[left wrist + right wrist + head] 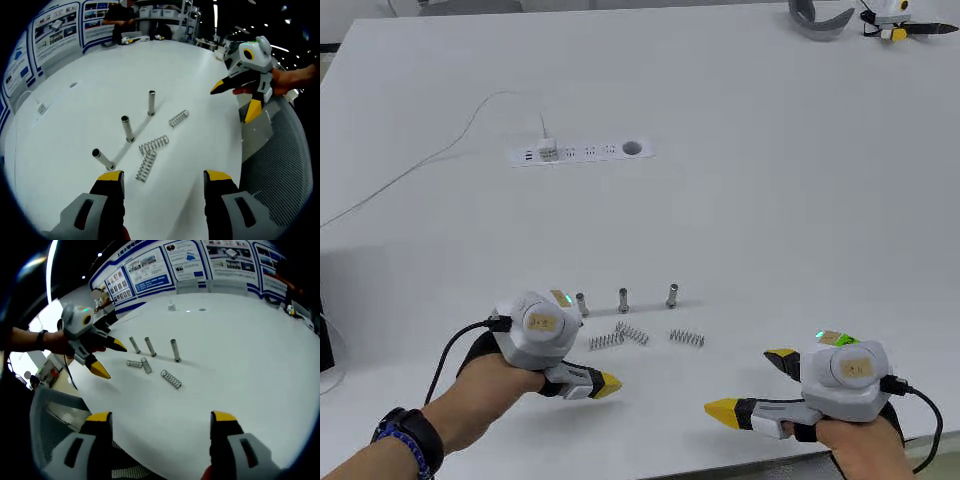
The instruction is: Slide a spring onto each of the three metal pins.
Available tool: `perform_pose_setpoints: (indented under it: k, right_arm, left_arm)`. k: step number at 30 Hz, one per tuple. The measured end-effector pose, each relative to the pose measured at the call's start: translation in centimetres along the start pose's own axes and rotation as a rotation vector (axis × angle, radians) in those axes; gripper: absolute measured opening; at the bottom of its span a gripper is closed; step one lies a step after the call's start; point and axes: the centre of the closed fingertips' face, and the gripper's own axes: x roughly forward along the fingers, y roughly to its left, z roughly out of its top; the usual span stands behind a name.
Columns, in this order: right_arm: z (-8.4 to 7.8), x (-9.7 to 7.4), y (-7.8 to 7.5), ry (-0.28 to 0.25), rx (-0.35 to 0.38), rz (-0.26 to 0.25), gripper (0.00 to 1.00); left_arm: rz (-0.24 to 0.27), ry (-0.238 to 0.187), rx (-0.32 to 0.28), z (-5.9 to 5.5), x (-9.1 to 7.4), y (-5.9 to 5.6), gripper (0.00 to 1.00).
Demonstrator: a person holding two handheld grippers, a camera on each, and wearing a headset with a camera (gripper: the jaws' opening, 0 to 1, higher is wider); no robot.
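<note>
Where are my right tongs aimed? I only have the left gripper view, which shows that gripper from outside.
Observer: The right gripper view looks across at the three pins. The right gripper has its tongs open with nothing between them, and the lone spring lies nearest ahead.
Operator: Is my left gripper's light on?
Observer: Yes. The right gripper view shows a green light on the body of the left gripper.
Operator: How does its cable run?
Observer: In the head view its black cable curves back from the gripper beside the hand.
</note>
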Motion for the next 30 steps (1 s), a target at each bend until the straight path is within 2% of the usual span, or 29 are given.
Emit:
perform_pose_setpoints:
  k: [11, 15, 21, 24, 26, 30]
  right_arm:
    - [-0.6, -0.4, 0.4, -0.002, 0.047, -0.003, 0.8]
    - [-0.6, -0.5, 0.4, -0.002, 0.052, -0.007, 0.8]
    - [-0.6, -0.6, 0.1, -0.003, 0.052, -0.012, 0.8]
    - [-0.6, -0.7, 0.1, -0.001, 0.052, -0.013, 0.8]
    - [-0.6, -0.7, 0.1, 0.002, 0.052, -0.013, 0.8]
    - [-0.7, -0.6, 0.2, 0.006, 0.048, -0.011, 0.8]
  left_arm:
    - [0.015, 0.024, -0.004, -0.4, 1.8, 1.1, 0.48]
    - [0.033, 0.046, 0.036, -0.7, 2.3, 1.4, 0.39]
    - [0.044, 0.054, 0.044, -0.9, 2.9, 1.4, 0.3]
    - [0.064, 0.086, 0.079, -1.6, 3.1, 1.4, 0.24]
    - [0.076, 0.076, 0.111, -1.4, 3.1, 1.4, 0.23]
    - [0.094, 0.064, 0.072, -1.5, 3.0, 1.6, 0.2]
